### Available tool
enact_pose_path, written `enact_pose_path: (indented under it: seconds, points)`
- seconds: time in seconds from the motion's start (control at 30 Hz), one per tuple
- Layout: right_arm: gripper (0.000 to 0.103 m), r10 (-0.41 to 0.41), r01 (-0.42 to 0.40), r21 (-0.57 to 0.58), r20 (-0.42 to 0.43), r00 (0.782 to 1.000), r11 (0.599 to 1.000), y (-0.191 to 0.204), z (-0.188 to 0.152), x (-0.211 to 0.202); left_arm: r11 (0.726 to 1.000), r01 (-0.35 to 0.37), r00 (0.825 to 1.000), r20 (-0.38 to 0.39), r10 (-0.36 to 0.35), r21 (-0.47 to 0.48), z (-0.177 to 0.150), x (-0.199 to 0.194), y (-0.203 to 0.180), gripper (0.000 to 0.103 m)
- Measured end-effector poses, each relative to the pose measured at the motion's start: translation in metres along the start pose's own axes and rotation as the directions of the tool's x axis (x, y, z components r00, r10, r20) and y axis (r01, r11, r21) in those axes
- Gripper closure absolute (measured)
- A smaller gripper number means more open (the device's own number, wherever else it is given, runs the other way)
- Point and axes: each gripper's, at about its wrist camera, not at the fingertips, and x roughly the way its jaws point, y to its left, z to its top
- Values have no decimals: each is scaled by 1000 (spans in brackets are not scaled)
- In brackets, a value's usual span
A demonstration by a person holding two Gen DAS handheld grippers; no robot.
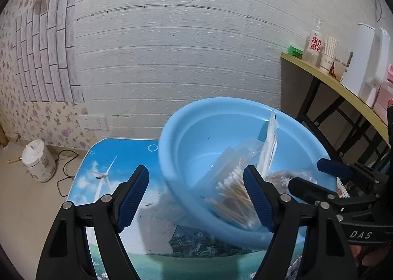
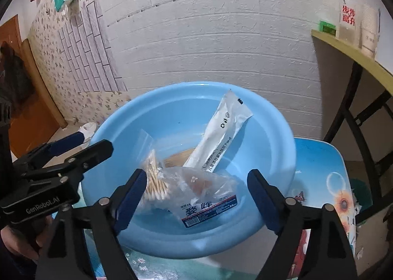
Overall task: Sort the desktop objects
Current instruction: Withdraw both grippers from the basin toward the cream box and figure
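Right wrist view has the blue basin [image 2: 275, 118] dead centre on the printed table [image 2: 326, 172], and everything to be sorted looks like it's already in there: a clear bag of cotton swabs [image 2: 153, 181], a crinkly bag with a blue and red label [image 2: 208, 196] lying partly on top of it, and a long white sachet [image 2: 221, 132] leaning up the back wall. The right gripper [image 2: 194, 196] hangs over the near rim with its fingers spread wide, nothing pinched. Same story for the left gripper [image 1: 196, 196]: fingers well apart, empty, sitting over the basin's left edge, one pad near the swabs.

My guess is the sorting's basically done. What I'd worry about: the basin looks like it overhangs the near edge of that small table, so a bump from either gripper backing out could tip or slide it. That upright sachet could also flop over the rim if the basin gets nudged. Off to the right, a side shelf [image 2: 356, 54] holds cups.
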Motion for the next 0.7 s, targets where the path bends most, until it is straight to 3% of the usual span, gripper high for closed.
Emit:
enact_pose_path:
  seconds: [0.33,0.7]
  points:
    - [18,-8,8,15,12,1000,1000,2,-6,-23,1000,12,1000,5,-12,4,-11,-22,-6,24]
    - [18,-24,23,50,12,1000,998,-10,-26,-61,1000,16,999,-31,-16,9,-27,-47,-28,9]
